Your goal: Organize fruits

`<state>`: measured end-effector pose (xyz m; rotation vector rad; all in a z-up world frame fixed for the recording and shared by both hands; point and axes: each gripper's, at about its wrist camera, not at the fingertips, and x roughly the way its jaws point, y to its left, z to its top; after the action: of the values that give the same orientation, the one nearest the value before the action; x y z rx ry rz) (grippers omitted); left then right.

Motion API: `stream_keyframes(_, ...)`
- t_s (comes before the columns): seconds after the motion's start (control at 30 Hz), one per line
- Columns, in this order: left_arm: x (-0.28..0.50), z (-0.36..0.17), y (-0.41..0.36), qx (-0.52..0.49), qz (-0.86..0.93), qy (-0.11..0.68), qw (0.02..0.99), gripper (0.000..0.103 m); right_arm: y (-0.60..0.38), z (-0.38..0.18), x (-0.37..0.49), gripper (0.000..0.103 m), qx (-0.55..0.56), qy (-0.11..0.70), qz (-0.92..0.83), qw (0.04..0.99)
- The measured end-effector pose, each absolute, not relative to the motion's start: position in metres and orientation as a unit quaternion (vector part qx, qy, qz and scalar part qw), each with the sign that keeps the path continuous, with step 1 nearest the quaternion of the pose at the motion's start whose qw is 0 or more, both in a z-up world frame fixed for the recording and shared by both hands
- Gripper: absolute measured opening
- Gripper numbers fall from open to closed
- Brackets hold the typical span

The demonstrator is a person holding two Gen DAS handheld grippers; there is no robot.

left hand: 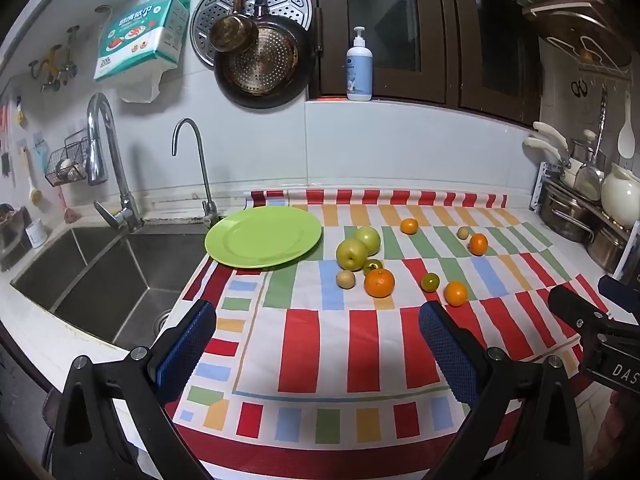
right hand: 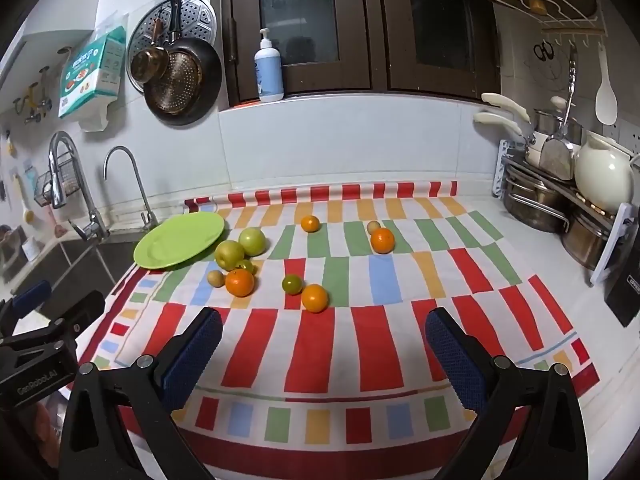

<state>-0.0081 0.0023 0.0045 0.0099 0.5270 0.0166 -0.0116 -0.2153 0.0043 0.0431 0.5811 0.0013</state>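
Left tool [left hand: 318, 342] and right tool [right hand: 324, 346]: black angular frames showing silver screws, fingers wearing blue textured pads [left hand: 188, 344]; white lettering showing on both housings.

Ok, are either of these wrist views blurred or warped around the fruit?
Left wrist view: sharp, the green plate and apples crisp; fisheye bends the window frame. Right wrist view: equally sharp; edges bow, corners black, soft shadows under oranges.
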Motion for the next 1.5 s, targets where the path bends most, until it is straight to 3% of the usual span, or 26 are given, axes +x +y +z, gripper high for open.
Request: stream_keyframes(1.5, -0.0094, 0.0068, 0.0029, 0.009, 0.010, 0.248, 0.969, 0.103, -0.2107, 0.0124, -0.0151, 0.102, 0.016, 0.273, 0.008, 0.962)
